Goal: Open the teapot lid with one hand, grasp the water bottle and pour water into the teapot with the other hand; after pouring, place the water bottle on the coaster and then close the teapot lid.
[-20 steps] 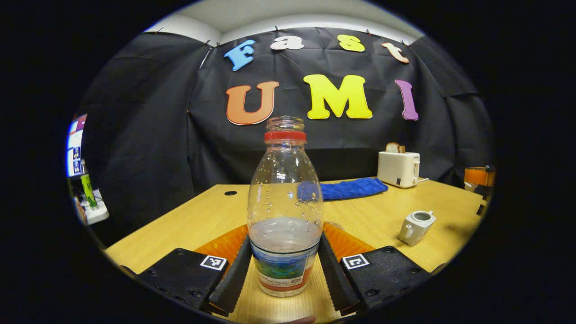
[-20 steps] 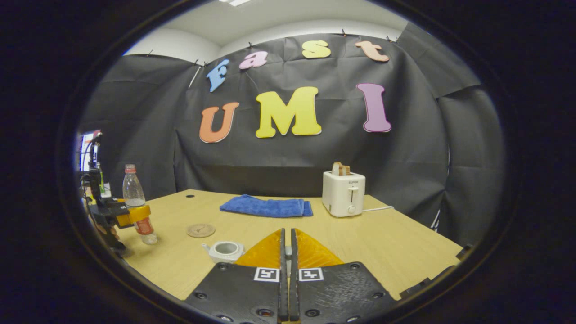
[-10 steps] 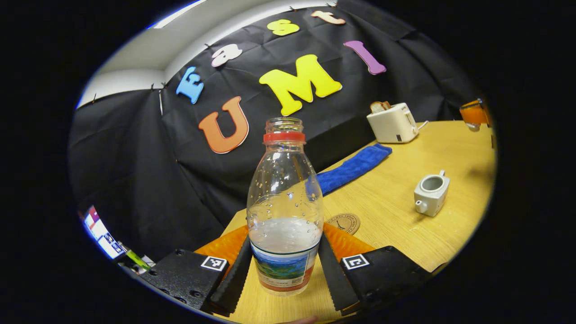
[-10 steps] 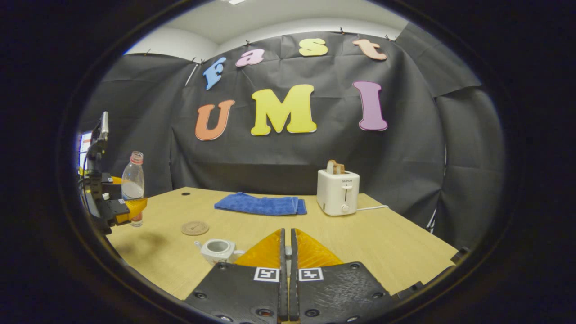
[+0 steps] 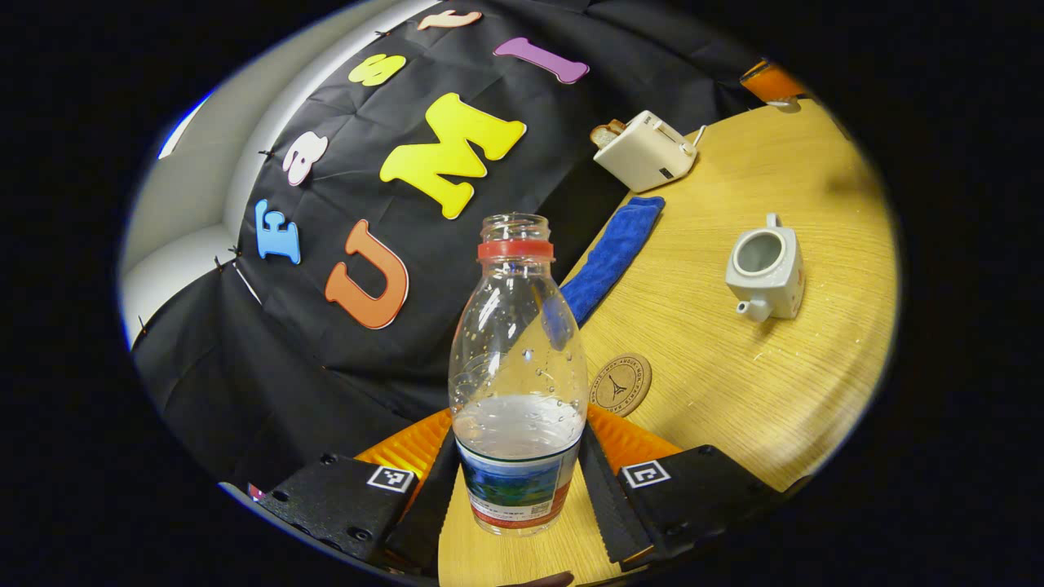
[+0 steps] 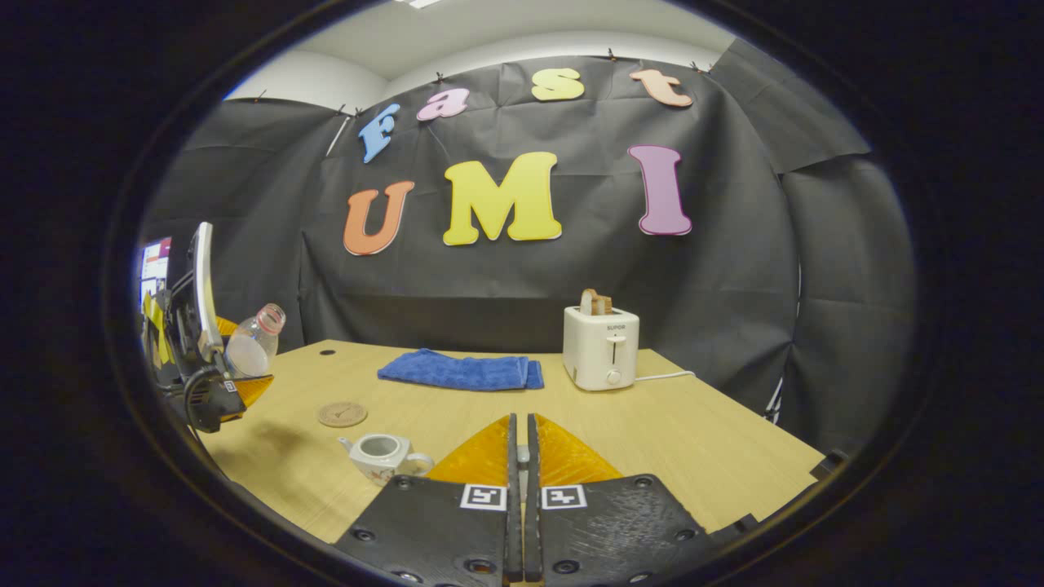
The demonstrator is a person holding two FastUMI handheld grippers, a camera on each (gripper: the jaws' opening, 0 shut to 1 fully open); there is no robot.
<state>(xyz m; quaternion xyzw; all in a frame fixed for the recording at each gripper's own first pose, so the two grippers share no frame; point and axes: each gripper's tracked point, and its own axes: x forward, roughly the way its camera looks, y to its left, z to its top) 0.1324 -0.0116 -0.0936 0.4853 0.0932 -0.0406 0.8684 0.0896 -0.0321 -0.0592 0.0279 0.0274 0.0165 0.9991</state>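
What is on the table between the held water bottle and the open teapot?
In the left gripper view, only the round coaster lies between the water bottle and the teapot; the table is otherwise bare wood.

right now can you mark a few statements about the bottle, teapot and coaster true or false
1. The left tool grips the bottle. True.
2. The teapot has its lid on. False: its top is open.
3. The bottle stands on the coaster. False: it is held tilted in the air.
4. The bottle has no cap. True.
5. The right tool is wide open. False: its fingers are closed together.
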